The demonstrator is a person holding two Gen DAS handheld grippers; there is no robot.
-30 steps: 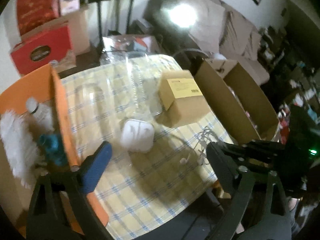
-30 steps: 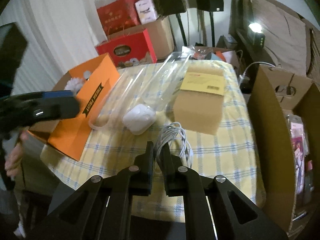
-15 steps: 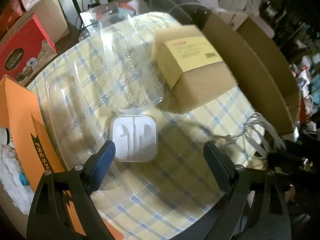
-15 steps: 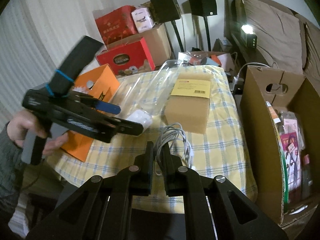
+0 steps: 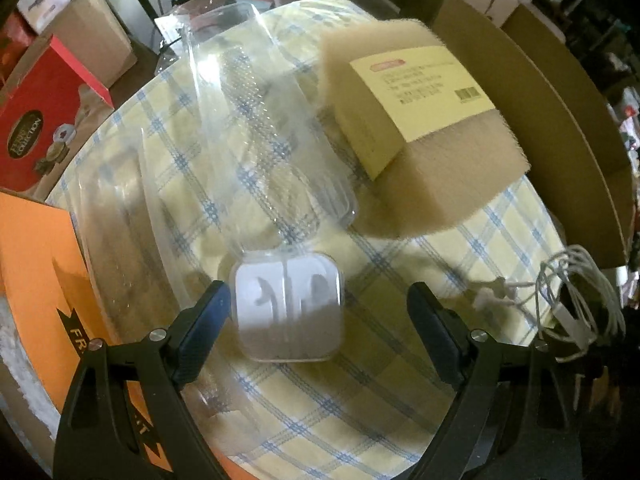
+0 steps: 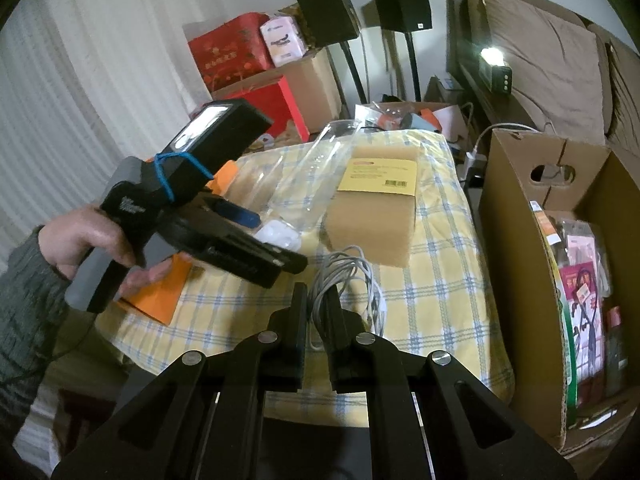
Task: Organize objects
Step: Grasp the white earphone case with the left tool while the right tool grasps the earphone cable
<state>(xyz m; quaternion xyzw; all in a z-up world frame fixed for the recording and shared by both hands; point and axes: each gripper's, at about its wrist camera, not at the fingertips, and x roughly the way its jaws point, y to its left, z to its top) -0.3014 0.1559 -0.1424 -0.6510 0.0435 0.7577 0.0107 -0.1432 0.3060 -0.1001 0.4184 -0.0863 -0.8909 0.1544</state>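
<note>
A white earphone case (image 5: 290, 312) lies on the yellow checked tablecloth (image 5: 320, 420). My left gripper (image 5: 318, 308) is open, its fingers either side of the case and just above it; it also shows in the right wrist view (image 6: 276, 240) beside the case (image 6: 278, 236). My right gripper (image 6: 318, 300) is shut on a coiled white cable (image 6: 352, 276), held over the table's near edge; the cable shows at the right of the left wrist view (image 5: 576, 304).
A tan box with a yellow label (image 5: 424, 120), clear plastic packaging (image 5: 264, 128) and an orange box (image 5: 36, 280) sit on the table. An open cardboard box (image 6: 560, 240) of items stands right of the table. Red boxes (image 6: 236, 52) and speakers stand behind.
My left gripper has moved forward and down over the earphone case, which now lies between its fingers. My right gripper has lifted the cable slightly and stayed shut.
</note>
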